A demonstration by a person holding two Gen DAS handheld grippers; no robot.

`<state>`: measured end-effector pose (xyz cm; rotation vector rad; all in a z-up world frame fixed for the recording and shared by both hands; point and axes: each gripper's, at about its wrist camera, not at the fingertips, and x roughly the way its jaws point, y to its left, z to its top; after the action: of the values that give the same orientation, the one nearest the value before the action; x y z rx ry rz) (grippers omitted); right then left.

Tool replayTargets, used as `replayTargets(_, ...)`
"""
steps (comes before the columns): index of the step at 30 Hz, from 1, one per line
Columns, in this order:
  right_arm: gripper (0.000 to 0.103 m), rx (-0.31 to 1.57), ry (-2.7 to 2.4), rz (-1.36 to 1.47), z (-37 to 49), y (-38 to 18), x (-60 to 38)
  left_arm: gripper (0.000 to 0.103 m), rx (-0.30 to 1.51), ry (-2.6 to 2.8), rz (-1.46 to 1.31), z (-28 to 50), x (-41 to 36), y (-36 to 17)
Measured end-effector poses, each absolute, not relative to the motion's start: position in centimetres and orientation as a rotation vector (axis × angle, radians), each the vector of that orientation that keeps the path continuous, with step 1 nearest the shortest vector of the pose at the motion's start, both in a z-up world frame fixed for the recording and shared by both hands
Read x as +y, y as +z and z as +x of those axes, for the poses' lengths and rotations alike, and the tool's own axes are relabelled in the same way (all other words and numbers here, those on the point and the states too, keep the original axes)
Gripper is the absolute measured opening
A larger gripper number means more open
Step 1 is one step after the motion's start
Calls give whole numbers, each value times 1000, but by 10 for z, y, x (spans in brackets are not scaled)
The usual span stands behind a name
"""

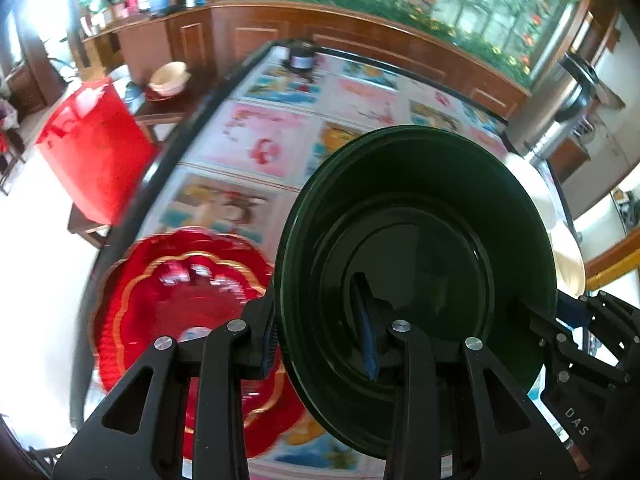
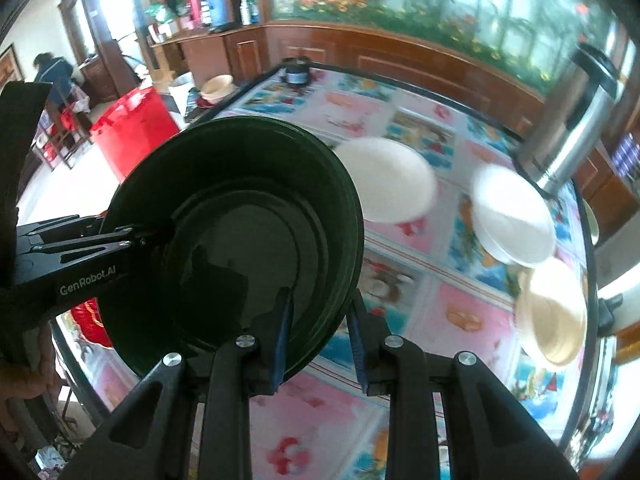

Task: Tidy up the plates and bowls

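Dark green plate (image 1: 416, 264): held tilted on edge above the table, its concave face turned toward both cameras. It is gripped from two sides at once.

Left gripper (image 1: 322, 344): closed on the plate's lower rim, one blue-padded finger against the inner face and the other behind the rim. In the right wrist view its black body reaches in from the left, lettered "GenRobot.AI".

Right gripper (image 2: 318, 344): narrow, pinching the same plate's rim (image 2: 236, 236) between its blue pads, one pad inside the dish and one outside. Its linkage shows at the lower right of the left wrist view.

Table (image 2: 420, 312): covered by a glossy cloth printed with pink, blue and yellow picture squares, edged in black.

Red scalloped plate (image 1: 188, 320): gold-trimmed, flat on the cloth near the left edge, below and left of the green plate; blurred.

White bowls: one upside down (image 2: 386, 180) just behind the green plate, another (image 2: 514, 218) near the right edge.

Cream bowls (image 2: 554, 314): stacked at the right edge, close to the second white bowl.

Steel thermos (image 2: 576, 120): upright at the far right corner.

Small dark jar (image 2: 296, 70): at the table's far end.

Red bin (image 2: 134, 124): on the floor left of the table.
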<state>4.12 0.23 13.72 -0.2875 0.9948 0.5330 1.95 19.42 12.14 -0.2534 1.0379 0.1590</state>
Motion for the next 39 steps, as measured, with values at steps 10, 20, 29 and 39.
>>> replayTargets(10, 28, 976, 631, -346, 27, 139, 65, 32, 1016, 252, -295, -12, 256, 127)
replayTargets(20, 28, 1001, 715, -409, 16, 120, 119, 32, 1051, 341, -323, -39, 302, 107)
replayTargets(29, 30, 1058, 743, -456, 5, 95, 135, 32, 1111, 358, -319, -53, 307, 79)
replayTargets(39, 31, 1110, 758, -482, -4, 73, 145, 32, 1137, 398, -308, -59, 311, 58)
